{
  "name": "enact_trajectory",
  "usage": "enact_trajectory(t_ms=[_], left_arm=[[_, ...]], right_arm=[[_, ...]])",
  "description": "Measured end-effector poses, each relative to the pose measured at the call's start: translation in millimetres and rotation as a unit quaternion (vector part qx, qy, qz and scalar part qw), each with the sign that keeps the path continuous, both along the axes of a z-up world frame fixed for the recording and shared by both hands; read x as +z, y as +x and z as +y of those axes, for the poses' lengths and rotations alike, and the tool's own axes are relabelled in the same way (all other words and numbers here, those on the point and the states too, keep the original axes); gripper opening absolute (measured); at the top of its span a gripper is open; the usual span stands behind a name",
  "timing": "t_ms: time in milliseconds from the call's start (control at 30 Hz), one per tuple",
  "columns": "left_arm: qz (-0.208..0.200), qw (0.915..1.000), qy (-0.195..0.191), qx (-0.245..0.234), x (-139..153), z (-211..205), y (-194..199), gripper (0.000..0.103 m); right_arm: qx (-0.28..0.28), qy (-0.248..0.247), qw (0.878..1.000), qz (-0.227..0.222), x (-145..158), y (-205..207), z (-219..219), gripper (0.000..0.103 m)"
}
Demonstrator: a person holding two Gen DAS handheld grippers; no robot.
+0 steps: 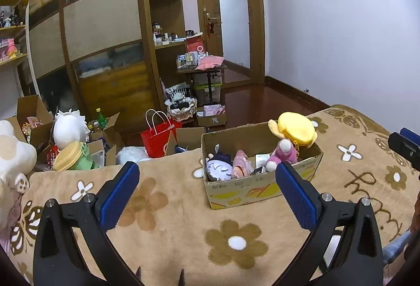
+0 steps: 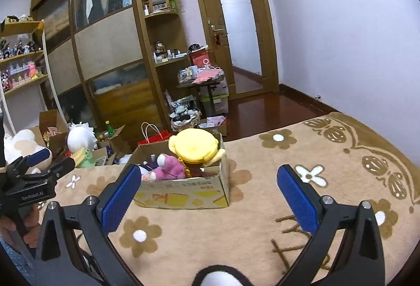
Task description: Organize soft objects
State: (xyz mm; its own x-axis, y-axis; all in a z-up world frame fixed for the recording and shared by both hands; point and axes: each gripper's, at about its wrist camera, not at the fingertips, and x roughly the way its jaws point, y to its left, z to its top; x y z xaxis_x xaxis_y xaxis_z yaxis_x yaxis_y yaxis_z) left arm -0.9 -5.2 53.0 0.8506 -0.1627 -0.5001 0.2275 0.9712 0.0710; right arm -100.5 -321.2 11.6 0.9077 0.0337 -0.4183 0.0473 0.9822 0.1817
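Note:
A cardboard box [image 1: 262, 188] [image 2: 183, 194] stands on a beige flowered blanket [image 1: 183, 220] [image 2: 262, 207]. It holds a yellow plush [image 1: 296, 128] [image 2: 195, 148], a pink plush [image 1: 282, 154] [image 2: 169, 167] and a purple-haired doll [image 1: 219, 167]. My left gripper [image 1: 207, 181] is open and empty, near the box's front. My right gripper [image 2: 208, 185] is open and empty, right of the box. The left gripper also shows in the right wrist view [image 2: 50, 160]. A black-and-white plush [image 2: 218, 276] lies at the bottom edge.
A large white-and-cream plush [image 1: 10, 154] sits at the blanket's left edge. Beyond the bed are open cartons with a white-haired plush [image 1: 69, 128], a green and yellow toy [image 1: 76, 157] and a red paper bag [image 1: 157, 136]. A wardrobe, shelves and a cluttered side table stand behind.

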Motion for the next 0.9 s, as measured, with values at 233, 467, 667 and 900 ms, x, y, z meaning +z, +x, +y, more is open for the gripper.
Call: enact_trajectory(t_ms=[233,467,667,900], left_arm=[[0.005,1.0000,-0.001,0.000,-10,3,3,0.102],[0.012,0.9997,0.010,-0.018,-18,-5,5,0.102],[0.013,0.9996,0.011,-0.021,-20,-7,5,0.102],[0.011,0.9997,0.017,-0.013,-23,-9,5,0.102]], right_arm=[[0.001,-0.004,1.000,0.010,-12,2,-4,0.103],[-0.008,-0.010,1.000,0.013,-19,6,-5,0.103],[-0.006,-0.007,1.000,0.011,-19,7,-5,0.103],[-0.007,-0.009,1.000,0.005,-20,9,-5,0.103]])
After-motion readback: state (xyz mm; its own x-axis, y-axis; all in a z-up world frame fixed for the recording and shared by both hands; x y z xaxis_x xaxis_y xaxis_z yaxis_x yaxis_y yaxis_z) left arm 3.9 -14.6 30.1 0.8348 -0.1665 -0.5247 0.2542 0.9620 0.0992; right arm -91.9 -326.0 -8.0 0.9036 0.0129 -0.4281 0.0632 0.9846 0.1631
